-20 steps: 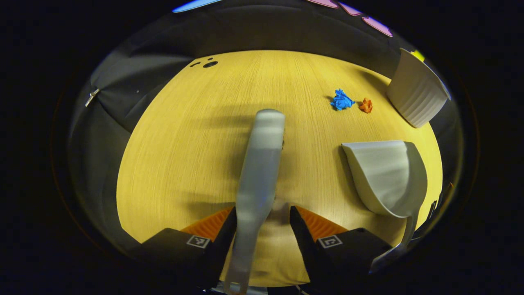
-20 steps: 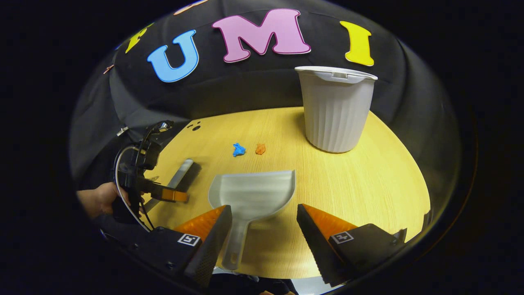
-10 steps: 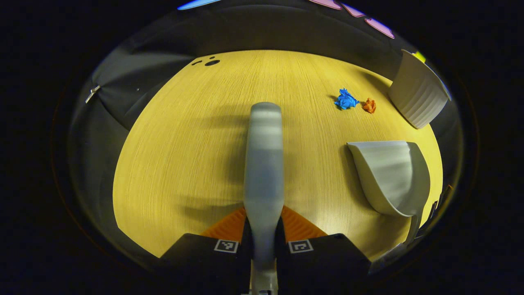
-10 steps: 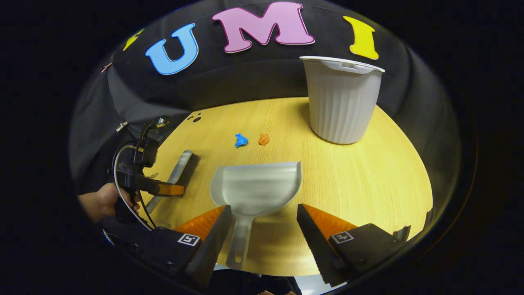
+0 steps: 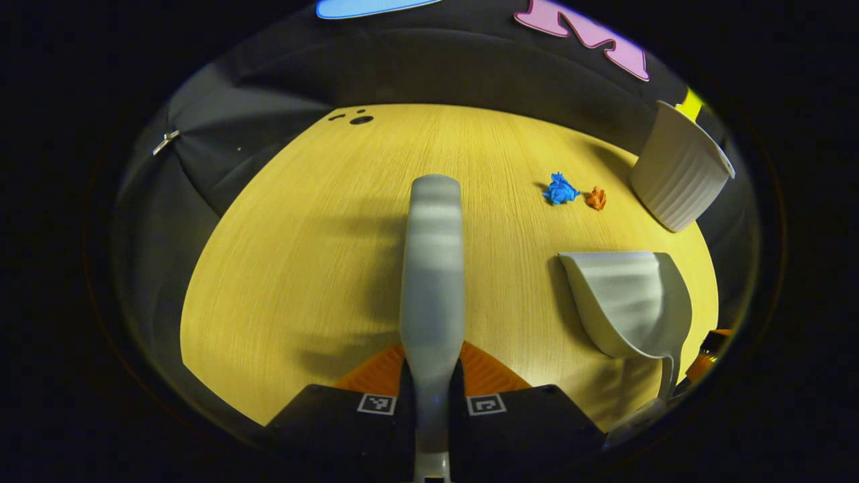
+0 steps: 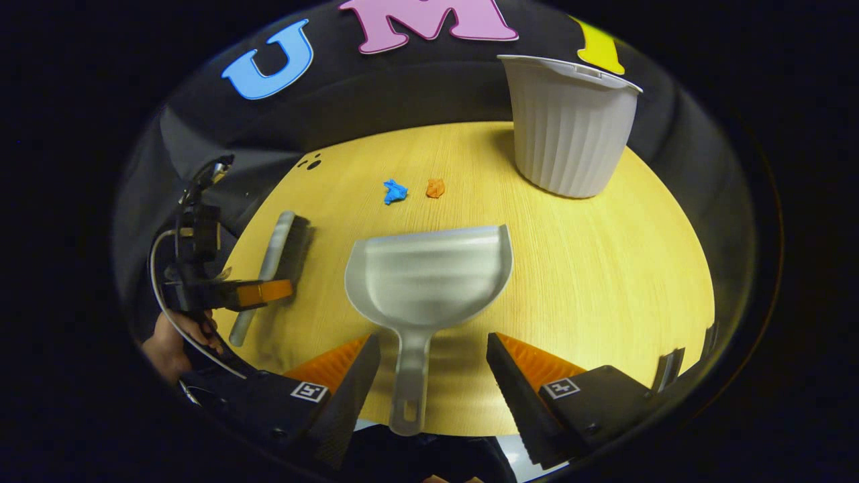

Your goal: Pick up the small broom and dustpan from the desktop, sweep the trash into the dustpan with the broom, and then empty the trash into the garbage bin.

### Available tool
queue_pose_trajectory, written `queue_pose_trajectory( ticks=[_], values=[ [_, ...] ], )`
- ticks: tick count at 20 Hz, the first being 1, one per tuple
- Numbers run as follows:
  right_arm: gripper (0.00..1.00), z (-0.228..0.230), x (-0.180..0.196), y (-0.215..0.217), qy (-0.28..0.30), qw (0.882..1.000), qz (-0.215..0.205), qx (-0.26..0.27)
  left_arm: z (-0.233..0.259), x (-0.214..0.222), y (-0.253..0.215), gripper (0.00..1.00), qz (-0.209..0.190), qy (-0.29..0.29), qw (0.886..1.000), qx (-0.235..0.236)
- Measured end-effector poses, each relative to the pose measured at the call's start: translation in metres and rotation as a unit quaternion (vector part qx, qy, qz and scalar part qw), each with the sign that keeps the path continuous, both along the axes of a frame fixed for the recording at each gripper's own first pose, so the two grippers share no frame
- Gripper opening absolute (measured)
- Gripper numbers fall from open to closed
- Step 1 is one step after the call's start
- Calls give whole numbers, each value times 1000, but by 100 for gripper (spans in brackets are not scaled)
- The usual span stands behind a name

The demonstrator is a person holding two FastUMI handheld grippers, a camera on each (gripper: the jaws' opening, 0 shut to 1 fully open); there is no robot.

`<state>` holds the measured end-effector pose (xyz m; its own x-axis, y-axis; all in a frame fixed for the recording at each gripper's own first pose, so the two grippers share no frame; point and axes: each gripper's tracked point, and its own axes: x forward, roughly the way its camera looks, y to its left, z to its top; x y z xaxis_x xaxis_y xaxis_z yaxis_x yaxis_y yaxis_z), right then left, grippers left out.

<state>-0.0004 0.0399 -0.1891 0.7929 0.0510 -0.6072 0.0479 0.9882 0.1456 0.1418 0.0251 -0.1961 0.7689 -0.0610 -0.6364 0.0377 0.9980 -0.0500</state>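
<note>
Tabletop (image 6: 604, 268) carries everything: garbage bin (image 6: 570, 127) upright at the far right, dustpan (image 6: 429, 275) lying flat near the front edge, small broom (image 5: 433, 268) to its left, blue scrap (image 6: 394, 192) and orange scrap (image 6: 435, 188) loose between pan and bin. Left claw (image 5: 431, 396) is clamped on the broom handle so that pickup looks done; right claw (image 6: 433, 376) gapes wide astride the dustpan handle, no grip yet. Left to do, by my read: grab pan, sweep both scraps, tip into bin
</note>
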Motion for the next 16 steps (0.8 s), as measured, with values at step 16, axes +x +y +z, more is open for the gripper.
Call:
queue_pose_trajectory(
  ticks=[16],
  values=[
    [94,-77,31,-5,131,989,-73,-9,18,-49,34,22,52,-20,998,3]
  ],
)
